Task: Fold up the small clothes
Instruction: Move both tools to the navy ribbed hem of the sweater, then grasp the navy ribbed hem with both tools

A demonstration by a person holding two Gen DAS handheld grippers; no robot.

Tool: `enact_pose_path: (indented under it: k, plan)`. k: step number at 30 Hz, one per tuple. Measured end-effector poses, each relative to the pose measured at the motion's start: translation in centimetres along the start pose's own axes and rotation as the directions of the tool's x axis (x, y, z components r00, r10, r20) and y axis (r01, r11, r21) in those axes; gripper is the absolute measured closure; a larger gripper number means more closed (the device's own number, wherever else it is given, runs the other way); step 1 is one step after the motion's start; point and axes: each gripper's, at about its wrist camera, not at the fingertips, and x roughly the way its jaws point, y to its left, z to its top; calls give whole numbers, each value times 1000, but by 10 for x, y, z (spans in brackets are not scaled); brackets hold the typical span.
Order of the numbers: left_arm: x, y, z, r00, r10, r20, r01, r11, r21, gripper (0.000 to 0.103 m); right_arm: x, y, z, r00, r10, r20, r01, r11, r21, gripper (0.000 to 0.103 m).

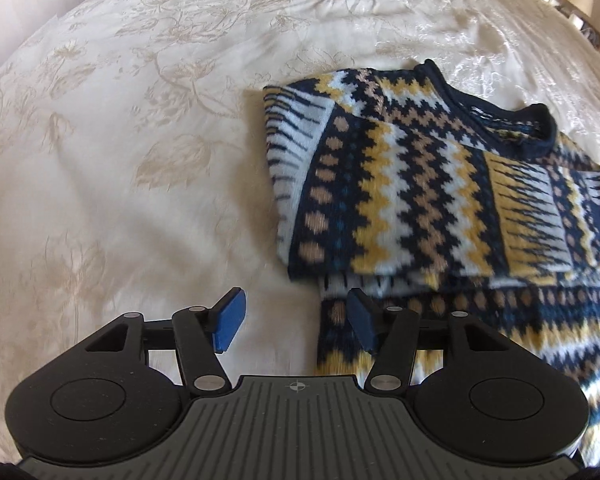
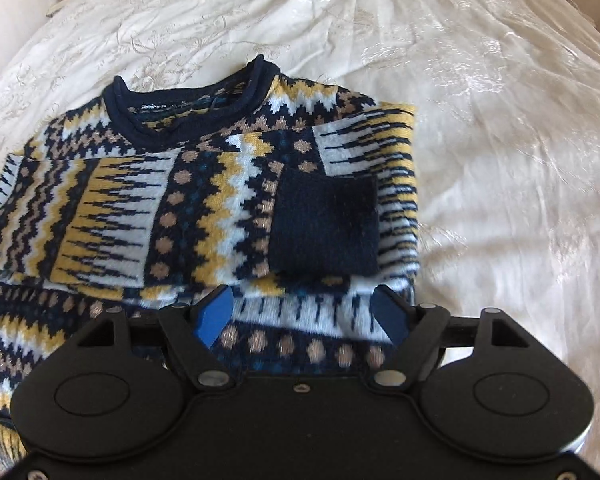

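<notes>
Bedspread [image 1: 140, 140]: cream, floral weave, fills both views. Landmark = sweater.

Sweater [image 2: 204, 208]: patterned knit in navy, yellow, white and tan, lying flat on the bedspread, navy collar [image 2: 188, 120] at its far end. Both sleeves are folded in across the chest; the navy cuff [image 2: 324, 224] lies on top of the body, below the collar and toward the sweater's right edge in the right wrist view.

Left gripper [image 1: 296, 320]: at the sweater's near left edge, jaws about half apart, nothing between the blue pads; 1 pad is over bare bedspread, the other over knit.

Right gripper [image 2: 304, 314]: over the sweater's near part just below the cuff, jaws wide apart, pads clear of the fabric, holding nothing.
</notes>
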Motion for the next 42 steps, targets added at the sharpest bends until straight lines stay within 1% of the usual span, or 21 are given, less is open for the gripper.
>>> enact_pose_path:
  k: [2,6,8,12,16,20,24,30,32,37,42]
  plan:
    - [-8,7,-12,1000,-24,-2,24,1000,-6,49,-10,-1,-12,1000,11,12,-11,1000,18,19]
    - [-22,18,-36,998,-61,-11,61,998,-14,49,-31,-1,-40,1000,11,21,-12,998,55,18]
    - [-27,22,-48,996,-85,-21,85,996,-13,49,-40,0,-55,1000,11,22,-13,996,84,16]
    - [-36,22,-71,992,-120,-38,122,992,29,49,-56,1,-83,1000,4,19,-6,992,125,16]
    - [-45,18,-93,990,-134,-44,137,987,82,49,-65,1,-108,1000,11,8,-12,988,156,16]
    - [-56,13,-116,988,-148,-37,151,984,92,49,-72,0,-132,1000,25,-5,-24,985,170,16]
    - [-62,5,-141,988,-147,-39,150,985,91,49,-79,-3,-156,999,51,-6,-50,984,168,15]
    - [-66,-13,-179,988,-140,-65,144,988,56,49,-88,-15,-186,995,96,8,-96,986,137,15]
    - [-67,-20,-191,988,-135,-68,140,988,64,49,-93,-21,-196,993,113,16,-114,984,136,10]
    - [-77,-31,-219,990,-128,-50,130,991,42,49,-96,-30,-221,986,166,6,-166,979,116,9]
    - [-87,-37,-238,992,-125,-29,126,992,29,49,-86,-37,-238,975,220,-27,-216,971,104,9]
